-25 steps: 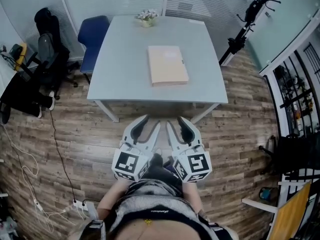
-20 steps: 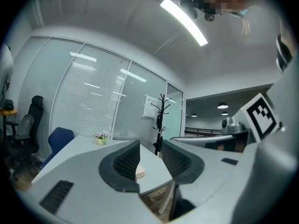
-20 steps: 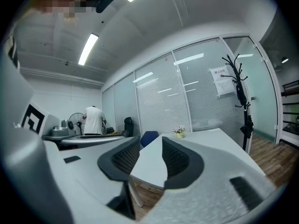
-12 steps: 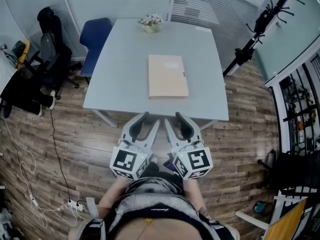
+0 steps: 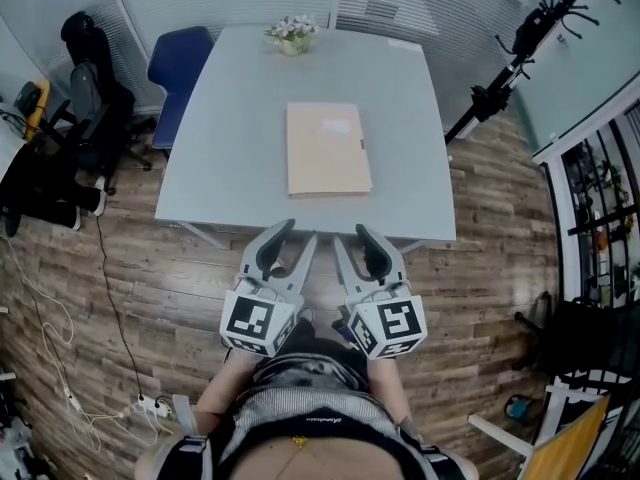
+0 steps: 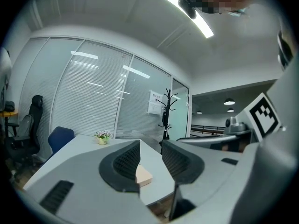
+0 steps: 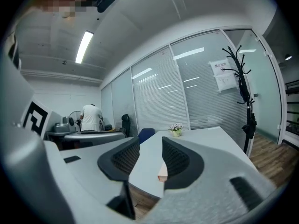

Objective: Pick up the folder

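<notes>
While both sit half-open and empty, left gripper [image 5: 298, 236] and right gripper [image 5: 350, 236] are nearer the table [image 5: 230, 118] edge than before; folder [image 5: 328, 149] untouched.

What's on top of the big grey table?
A tan folder lies flat in the middle, and a small flower pot stands at the far edge. Anything under the folder is covered.

Tan folder [image 5: 328, 149], closed, flat on table [image 5: 220, 148]
</notes>
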